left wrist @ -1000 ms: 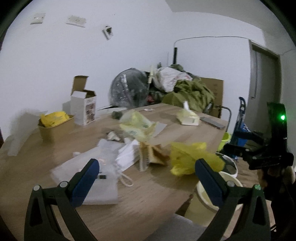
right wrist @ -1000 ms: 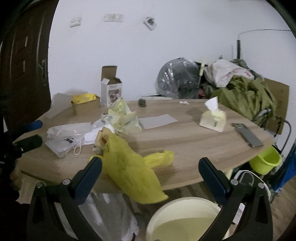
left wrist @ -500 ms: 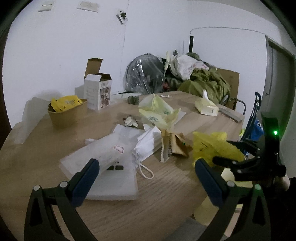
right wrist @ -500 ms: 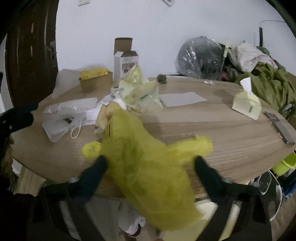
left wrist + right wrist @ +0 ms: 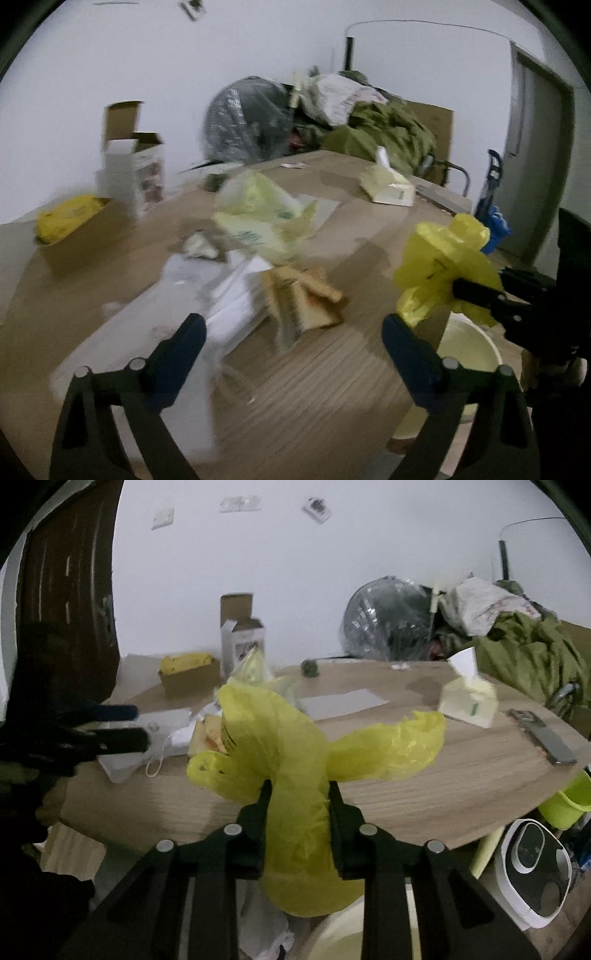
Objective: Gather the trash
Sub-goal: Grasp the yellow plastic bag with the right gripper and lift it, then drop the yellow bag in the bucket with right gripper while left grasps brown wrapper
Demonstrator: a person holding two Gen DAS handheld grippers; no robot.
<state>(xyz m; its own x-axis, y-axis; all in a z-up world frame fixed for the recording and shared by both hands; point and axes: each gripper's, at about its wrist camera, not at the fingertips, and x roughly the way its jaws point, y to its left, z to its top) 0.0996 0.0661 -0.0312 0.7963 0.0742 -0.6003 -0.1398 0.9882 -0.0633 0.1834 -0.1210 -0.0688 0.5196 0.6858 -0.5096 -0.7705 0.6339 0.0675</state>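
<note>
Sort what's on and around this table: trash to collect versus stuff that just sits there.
Trash job: yellow plastic bag clamped in right gripper; torn brown wrapper; white face mask; pale bucket; open left gripper.

Lying about: tissue pack; phone; wrapped fan.

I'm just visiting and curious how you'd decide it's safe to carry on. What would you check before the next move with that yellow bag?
1. Right gripper has just been closing; its fingers pinch the yellow plastic bag: ok.
2. Bag clear of the table: cannot tell.
3. Cream bucket below the table edge, under the bag: ok.
4. Left gripper open, nothing between its fingers: ok.
5. Brown wrapper ahead of the left gripper, unobstructed: ok.
6. Left view sharp enough to aim: not ok, blurred.
</note>
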